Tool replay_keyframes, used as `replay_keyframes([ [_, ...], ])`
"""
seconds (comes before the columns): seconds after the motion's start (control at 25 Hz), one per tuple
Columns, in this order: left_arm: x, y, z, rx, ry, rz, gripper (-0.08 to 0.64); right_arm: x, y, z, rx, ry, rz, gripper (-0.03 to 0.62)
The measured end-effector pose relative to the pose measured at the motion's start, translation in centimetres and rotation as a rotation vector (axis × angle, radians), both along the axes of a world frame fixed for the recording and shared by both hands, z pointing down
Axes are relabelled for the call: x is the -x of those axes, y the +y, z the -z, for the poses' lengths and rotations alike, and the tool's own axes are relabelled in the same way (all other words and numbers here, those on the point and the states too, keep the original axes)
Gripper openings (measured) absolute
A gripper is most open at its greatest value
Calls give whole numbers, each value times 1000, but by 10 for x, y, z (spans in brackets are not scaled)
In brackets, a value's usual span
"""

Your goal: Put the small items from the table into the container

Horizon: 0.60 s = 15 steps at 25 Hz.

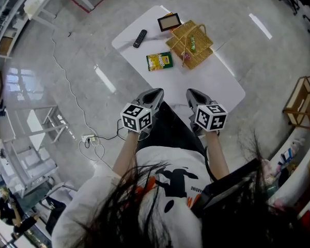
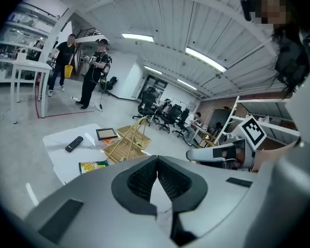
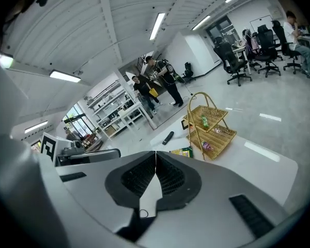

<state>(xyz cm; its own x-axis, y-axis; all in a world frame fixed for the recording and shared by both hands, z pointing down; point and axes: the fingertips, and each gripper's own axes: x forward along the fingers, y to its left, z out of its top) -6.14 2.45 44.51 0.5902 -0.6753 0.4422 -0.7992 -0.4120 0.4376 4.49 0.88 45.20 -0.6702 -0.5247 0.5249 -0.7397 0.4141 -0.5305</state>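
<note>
Remote (image 1: 140,38): laid at bench (image 1: 222,84) far-left corner. Left tongs (image 1: 155,94): clenched, empty. Green packet (image 1: 159,61): laid by left edge, straight ahead of left tongs, nearer them; long axis crosswise. Basket (image 1: 190,44): beside it. Right tongs (image 1: 192,95): clenched, empty.

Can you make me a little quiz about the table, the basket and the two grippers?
1. True or false: the black remote control lies on the white table, outside the two-tier woven wicker basket.
2. Where is the yellow-green snack packet? A: in the basket. B: on the table. C: between a gripper's jaws.
3. Fill in: the jaws of the left gripper and the right gripper are both ____ and empty.
Key: 1 true; 2 B; 3 shut.
</note>
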Motion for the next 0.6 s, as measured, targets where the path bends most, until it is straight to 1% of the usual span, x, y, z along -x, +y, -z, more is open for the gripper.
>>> replay_keyframes([
  [0.12,-2,7,2,-7,7,17,9,-2,7,0,0,0,16,17],
  [0.32,3,17,6,-20,49,84,9,-2,19,-2,4,-6,45,17],
  [0.6,8,27,1,-8,47,114,9,8,29,-12,17,-1,95,17],
])
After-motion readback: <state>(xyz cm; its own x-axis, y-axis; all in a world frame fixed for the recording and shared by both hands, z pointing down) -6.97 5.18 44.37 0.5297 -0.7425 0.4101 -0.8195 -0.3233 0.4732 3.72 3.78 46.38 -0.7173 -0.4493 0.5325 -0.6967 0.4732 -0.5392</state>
